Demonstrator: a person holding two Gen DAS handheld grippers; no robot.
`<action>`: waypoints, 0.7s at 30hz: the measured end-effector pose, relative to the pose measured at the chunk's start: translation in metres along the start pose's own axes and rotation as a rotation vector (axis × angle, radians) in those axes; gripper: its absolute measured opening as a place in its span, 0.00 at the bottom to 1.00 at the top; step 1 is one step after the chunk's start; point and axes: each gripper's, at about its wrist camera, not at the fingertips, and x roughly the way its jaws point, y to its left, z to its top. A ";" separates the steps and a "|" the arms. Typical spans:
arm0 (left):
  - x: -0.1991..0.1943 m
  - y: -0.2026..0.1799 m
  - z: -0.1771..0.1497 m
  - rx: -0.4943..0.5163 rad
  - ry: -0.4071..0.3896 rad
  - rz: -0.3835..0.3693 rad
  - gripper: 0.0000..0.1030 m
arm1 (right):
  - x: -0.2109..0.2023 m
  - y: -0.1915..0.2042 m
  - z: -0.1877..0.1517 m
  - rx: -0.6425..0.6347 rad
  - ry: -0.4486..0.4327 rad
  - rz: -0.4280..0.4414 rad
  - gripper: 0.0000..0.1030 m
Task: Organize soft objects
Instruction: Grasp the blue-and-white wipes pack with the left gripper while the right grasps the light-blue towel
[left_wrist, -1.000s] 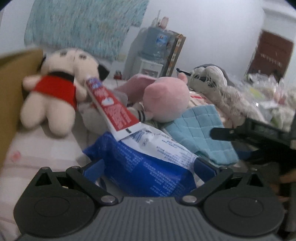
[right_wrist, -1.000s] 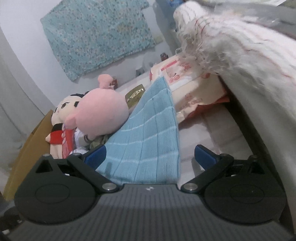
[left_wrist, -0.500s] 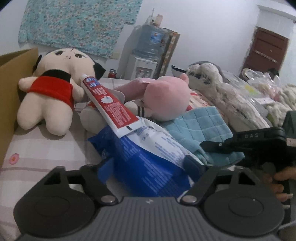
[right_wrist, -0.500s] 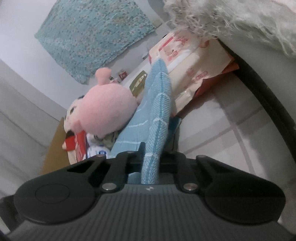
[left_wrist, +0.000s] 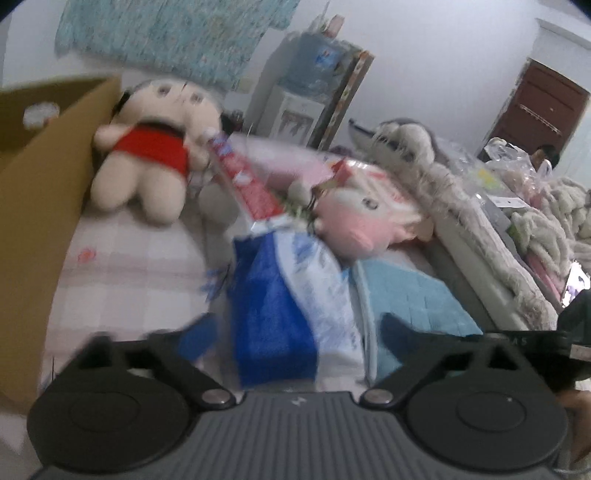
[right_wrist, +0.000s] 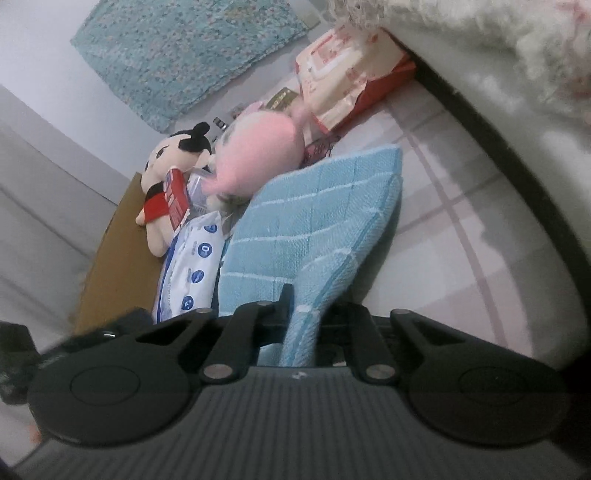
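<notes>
Right gripper pinched tight on cloth edge, rest trailing on bed by pink plush. Lift slowly, clear pack. Left gripper opening, pads straddling pack, no grip.

R fingers shut on blue cloth, lifted | L fingers reopening round blue pack

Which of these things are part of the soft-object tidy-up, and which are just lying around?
Job:
blue cloth, pinched in the right gripper
red-shirt doll
pink plush
cardboard box, probably
left gripper, jaws opening, blue pack between them but untouched

Lying about:
toothpaste tube
blue pack
water dispenser
</notes>
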 end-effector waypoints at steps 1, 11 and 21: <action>0.001 -0.006 0.003 0.029 -0.020 0.014 0.99 | -0.001 0.002 0.002 -0.014 -0.007 -0.002 0.10; 0.058 -0.025 0.011 0.083 0.010 0.138 0.69 | 0.012 -0.027 0.008 0.103 -0.061 0.078 0.05; 0.020 -0.013 0.005 0.006 0.073 0.034 0.53 | -0.041 -0.001 0.001 0.091 -0.112 0.195 0.05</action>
